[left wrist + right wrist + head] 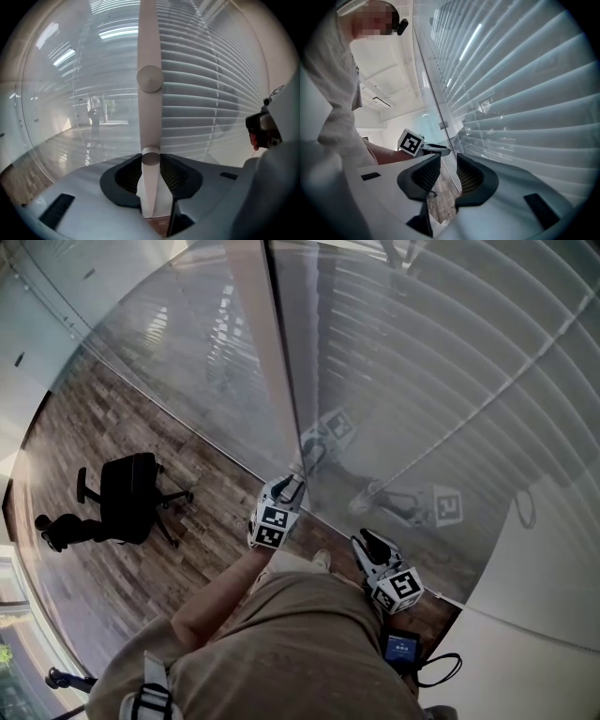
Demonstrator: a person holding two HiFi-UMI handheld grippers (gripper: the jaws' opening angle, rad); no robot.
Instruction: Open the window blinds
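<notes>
The wood floor (pixel 112 437) fills the left of the head view. A glass wall rises from it, and a white post (pixel 267 343) splits the wall into two panes. The blinds (pixel 450 362) hang behind the pane to the right of the post. Their slats run level and close together, and little shows through them. The left pane shows mostly reflections. A white wall (pixel 553 568) meets the glass at the far right.

The person stands close to the glass, their tan clothes (pixel 300 643) at the bottom of the head view. A black chair (pixel 131 498) stands well apart on the floor to the left.

The left gripper (pixel 296 478) reaches to the post, low down. In its own view a small round knob (pixel 151 158) on the post sits between the jaws, and the dark pads (pixel 129 176) press on its two sides, so this gripper holds the knob. A second, larger knob (pixel 150 78) sits higher on the same post, untouched.

The right gripper (pixel 447 171) hangs just beside the left one, to its right, near the blinds' pane. Its jaws stand a narrow gap apart with nothing between them.

A small dark device (pixel 403 649) with a blue screen and a cable lies by the person's right side.
</notes>
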